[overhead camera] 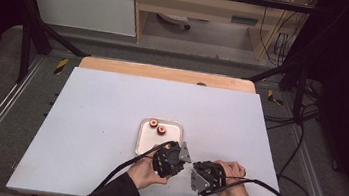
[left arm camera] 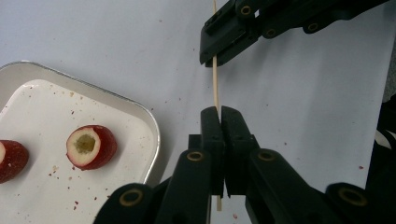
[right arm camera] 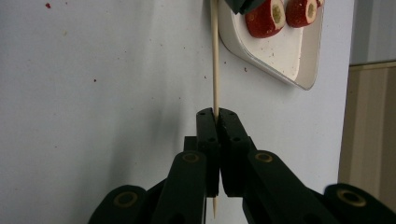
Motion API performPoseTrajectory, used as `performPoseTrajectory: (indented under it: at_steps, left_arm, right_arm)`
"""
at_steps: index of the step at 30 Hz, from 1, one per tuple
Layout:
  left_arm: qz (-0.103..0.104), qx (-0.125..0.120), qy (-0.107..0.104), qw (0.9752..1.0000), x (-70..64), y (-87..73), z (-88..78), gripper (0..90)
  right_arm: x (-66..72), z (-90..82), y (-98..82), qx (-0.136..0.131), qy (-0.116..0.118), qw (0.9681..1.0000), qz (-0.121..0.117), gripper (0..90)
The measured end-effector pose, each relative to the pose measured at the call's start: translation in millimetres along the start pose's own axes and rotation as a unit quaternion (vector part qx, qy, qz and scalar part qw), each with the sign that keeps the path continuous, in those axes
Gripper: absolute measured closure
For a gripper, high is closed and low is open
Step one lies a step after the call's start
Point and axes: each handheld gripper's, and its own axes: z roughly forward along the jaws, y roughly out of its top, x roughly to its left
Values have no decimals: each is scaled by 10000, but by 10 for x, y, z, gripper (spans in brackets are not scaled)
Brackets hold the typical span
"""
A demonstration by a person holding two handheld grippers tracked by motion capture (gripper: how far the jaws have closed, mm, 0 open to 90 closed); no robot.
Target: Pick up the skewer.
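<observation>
Left gripper (overhead camera: 179, 155): jaws fully closed, clamped on a thin wooden skewer (left arm camera: 215, 84). In the left gripper view the stick runs out past the tips and a short end pokes out below the pads. Sits at the near right corner of the white tray (overhead camera: 143, 142).

Tray holds two red fruit pieces (left arm camera: 91, 146), cored, cut faces pale. They're apart from both grippers. Red crumbs on the tray floor and the white table (overhead camera: 99, 119).

Right gripper (overhead camera: 193, 170): jaws also pressed together on the same skewer, further along it. In the right gripper view the stick (right arm camera: 215, 56) runs straight up from between the pads toward the left gripper.

So the skewer is pinched at two points, bridging the small gap between the grippers, just off the tray's edge, above the table. High view: both hands close together at the near table edge, right of centre.
</observation>
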Motion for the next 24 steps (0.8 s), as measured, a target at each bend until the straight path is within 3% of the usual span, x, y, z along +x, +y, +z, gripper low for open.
performPoseTrajectory:
  at_steps: [5,8,13,16,18,24]
  left_arm:
    - [-32,128,-23,9999,37,-3,-15,875]
    - [-72,313,-58,9995,68,0,-26,799]
    - [-183,635,-154,9977,134,28,-2,769]
    - [-238,820,-258,9960,152,52,31,774]
    - [-245,916,-300,9950,155,70,58,785]
    - [-249,1136,-321,9927,158,125,146,845]
  right_arm:
    - [-1,-7,19,26,-41,9998,-178,892]
    - [-3,-10,30,161,-84,9995,-274,892]
    - [-24,-2,70,293,-164,9977,-590,892]
    - [-50,1,102,292,-226,9962,-787,892]
    - [-48,-11,120,350,-240,9962,-758,892]
    - [-61,-8,166,404,-293,9929,-1083,892]
